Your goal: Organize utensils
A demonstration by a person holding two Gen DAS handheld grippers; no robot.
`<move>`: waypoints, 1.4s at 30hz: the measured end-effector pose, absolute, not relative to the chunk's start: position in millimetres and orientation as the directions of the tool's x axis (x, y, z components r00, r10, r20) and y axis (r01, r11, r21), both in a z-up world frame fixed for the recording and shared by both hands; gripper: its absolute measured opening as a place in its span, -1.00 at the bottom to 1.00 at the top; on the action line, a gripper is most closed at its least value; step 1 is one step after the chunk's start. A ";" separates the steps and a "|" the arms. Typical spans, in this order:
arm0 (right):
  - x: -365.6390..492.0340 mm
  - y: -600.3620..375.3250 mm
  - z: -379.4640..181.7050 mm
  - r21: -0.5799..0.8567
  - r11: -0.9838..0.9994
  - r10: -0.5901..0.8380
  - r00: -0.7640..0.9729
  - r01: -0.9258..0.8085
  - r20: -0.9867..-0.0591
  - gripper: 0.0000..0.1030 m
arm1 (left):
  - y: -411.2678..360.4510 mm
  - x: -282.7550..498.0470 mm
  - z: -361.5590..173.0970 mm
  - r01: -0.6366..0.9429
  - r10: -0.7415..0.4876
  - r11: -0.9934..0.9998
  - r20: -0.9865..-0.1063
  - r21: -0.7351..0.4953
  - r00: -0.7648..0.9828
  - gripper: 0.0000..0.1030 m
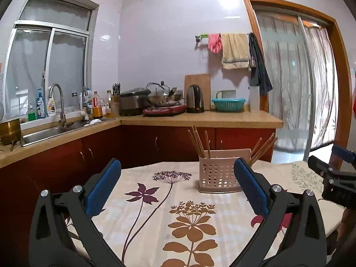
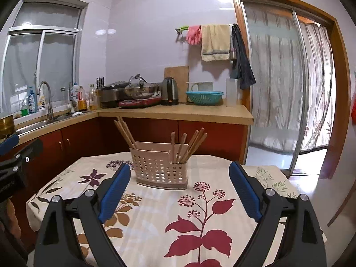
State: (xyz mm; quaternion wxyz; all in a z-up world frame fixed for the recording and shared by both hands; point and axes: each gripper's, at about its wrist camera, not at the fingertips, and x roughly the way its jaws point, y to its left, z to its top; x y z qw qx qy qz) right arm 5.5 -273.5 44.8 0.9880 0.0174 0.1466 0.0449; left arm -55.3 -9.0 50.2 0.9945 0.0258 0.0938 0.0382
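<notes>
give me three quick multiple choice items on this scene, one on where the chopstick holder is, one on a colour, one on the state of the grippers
1. Where does the chopstick holder stand?
A. on the table
B. on the counter
C. in the sink

2. What colour are the gripper finger pads?
A. red
B. blue
C. green

3. How are the left gripper and right gripper?
A. both shut on chopsticks
B. one open, one shut
C. both open, holding nothing

Answers: 1 A, it sits on the floral tablecloth. 2 B, the pads are plainly blue. 3 C, each view shows wide-set fingers with nothing between them.
</notes>
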 end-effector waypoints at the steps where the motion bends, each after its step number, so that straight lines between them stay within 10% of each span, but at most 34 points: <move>1: 1.5 -272.6 46.9 0.044 0.995 0.094 0.955 -0.085 -0.281 0.70 | -8.2 -59.4 52.1 -0.074 0.083 0.996 -0.178 0.055 0.981 0.92; 42: -19.3 -275.1 53.6 0.071 0.993 0.110 0.965 -0.095 -0.237 0.71 | -7.4 -81.9 51.5 -0.088 0.094 0.995 -0.162 0.046 0.982 0.92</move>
